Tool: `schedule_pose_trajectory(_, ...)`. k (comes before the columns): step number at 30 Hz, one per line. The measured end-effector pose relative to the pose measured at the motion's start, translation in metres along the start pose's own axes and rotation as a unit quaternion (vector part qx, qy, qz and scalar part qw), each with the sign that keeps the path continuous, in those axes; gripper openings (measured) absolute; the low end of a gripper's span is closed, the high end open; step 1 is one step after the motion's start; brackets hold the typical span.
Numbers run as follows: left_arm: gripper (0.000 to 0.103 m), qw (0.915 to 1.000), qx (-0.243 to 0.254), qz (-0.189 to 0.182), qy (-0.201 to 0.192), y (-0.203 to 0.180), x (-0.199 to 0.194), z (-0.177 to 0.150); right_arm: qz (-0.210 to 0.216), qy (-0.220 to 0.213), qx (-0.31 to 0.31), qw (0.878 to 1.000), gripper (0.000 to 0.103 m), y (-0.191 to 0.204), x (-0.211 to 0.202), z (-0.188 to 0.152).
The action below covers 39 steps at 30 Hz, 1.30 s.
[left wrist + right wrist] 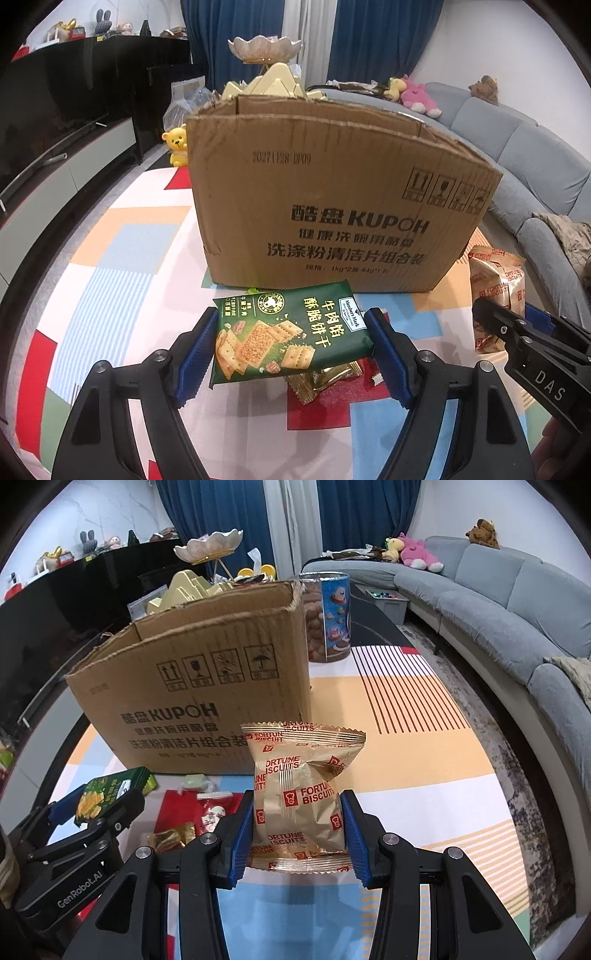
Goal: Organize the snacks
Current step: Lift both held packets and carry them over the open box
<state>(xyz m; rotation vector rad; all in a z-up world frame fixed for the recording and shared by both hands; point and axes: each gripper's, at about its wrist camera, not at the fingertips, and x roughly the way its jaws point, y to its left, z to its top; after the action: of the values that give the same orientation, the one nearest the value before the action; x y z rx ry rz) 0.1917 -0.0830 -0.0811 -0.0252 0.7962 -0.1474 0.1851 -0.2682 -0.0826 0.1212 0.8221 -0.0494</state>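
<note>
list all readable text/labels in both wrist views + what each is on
"KUPOH", "20271128 DP09": cardboard box; its smaller print is unclear.
"FORTUNE BISCUITS": gold packet in right gripper.
"Member's Mark": green cracker packet in left gripper; small print blurred.
"DAS": right gripper's body.
"GenRobot.AI": left gripper's body.

Dark green cracker pack (288,332), gold biscuit bag (303,794) with red print, plain brown box (332,199), surface (122,258) in bright colour blocks and stripes.
</note>
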Motion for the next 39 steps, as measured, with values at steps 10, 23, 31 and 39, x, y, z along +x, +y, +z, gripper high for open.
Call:
schedule_pose_trajectory(10, 0.078, 0.9998, 0.004, -0.004, -0.017, 0.001, -0.020, 0.007, 0.005, -0.017, -0.004, 1.000, 0.046, 0.009, -0.025, 0.004)
schedule_pose_trajectory(23, 0.078, 0.9988, 0.015, -0.009, -0.046, 0.000, -0.050, 0.022, 0.011, -0.041, -0.006, 0.999, 0.046, 0.018, -0.055, 0.015)
schedule_pose_trajectory(31, 0.078, 0.9978, 0.018, -0.014, -0.063, 0.003, -0.065, 0.035, 0.017, -0.059, -0.011, 0.998, 0.046, 0.027, -0.069, 0.027)
schedule_pose_trajectory(39, 0.078, 0.9959, 0.025, -0.018, -0.085, 0.001, -0.076, 0.051, 0.019, -0.076, -0.015, 0.997, 0.046, 0.033, -0.080, 0.037)
